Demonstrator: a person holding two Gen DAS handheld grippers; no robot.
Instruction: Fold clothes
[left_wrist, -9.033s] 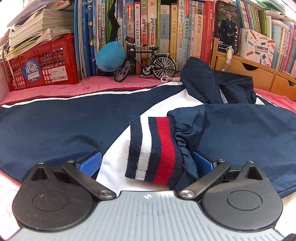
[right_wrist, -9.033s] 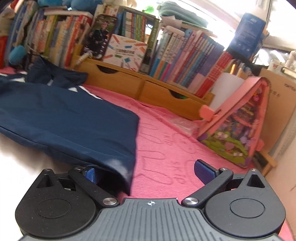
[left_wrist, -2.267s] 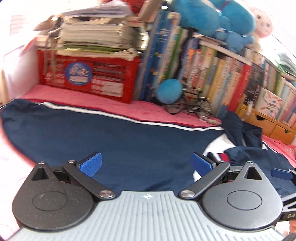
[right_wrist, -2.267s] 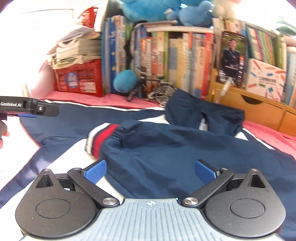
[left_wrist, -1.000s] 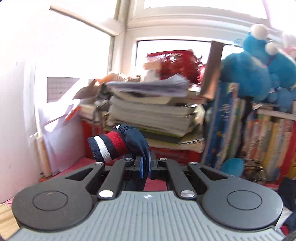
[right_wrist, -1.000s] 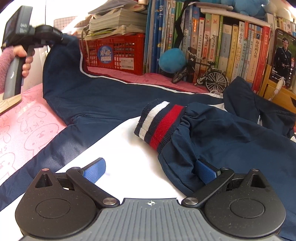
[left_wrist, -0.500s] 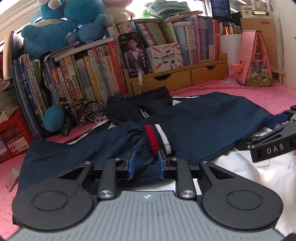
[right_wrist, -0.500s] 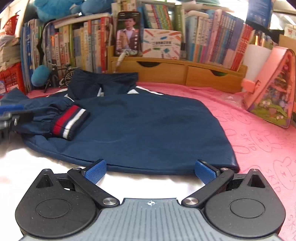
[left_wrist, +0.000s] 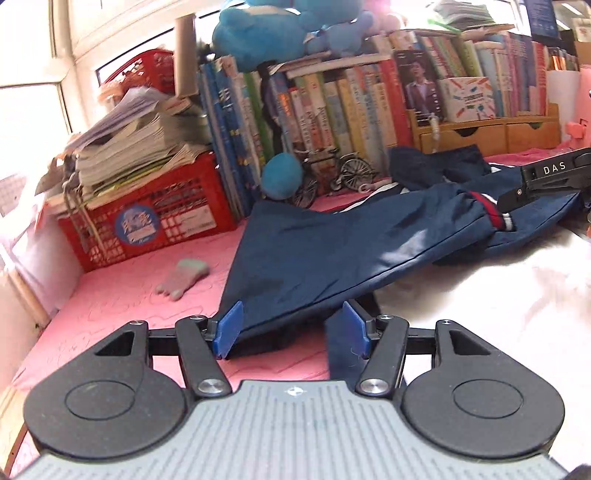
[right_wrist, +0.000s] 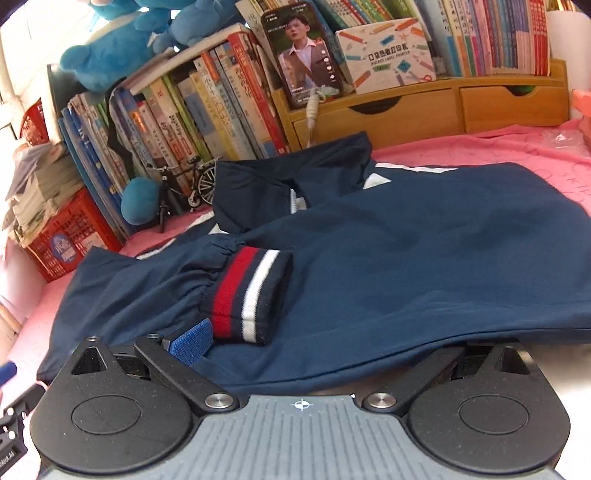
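One navy jacket (left_wrist: 332, 254) lies folded on the pink bedspread (left_wrist: 122, 295), with one striped cuff (right_wrist: 251, 295) on top of it, one red crate (left_wrist: 147, 218) at ten o'clock and one toy bicycle (left_wrist: 332, 173) at twelve. The left gripper (left_wrist: 291, 326) has just been opening and now stands half wide, the jacket's near corner lying loose between its blue pads without being pressed. The right gripper (right_wrist: 332, 350) sits at the jacket's near hem with the cuff at eleven o'clock; one blue pad (right_wrist: 192, 339) shows, the other is hidden under the cloth, so its grip cannot be told.
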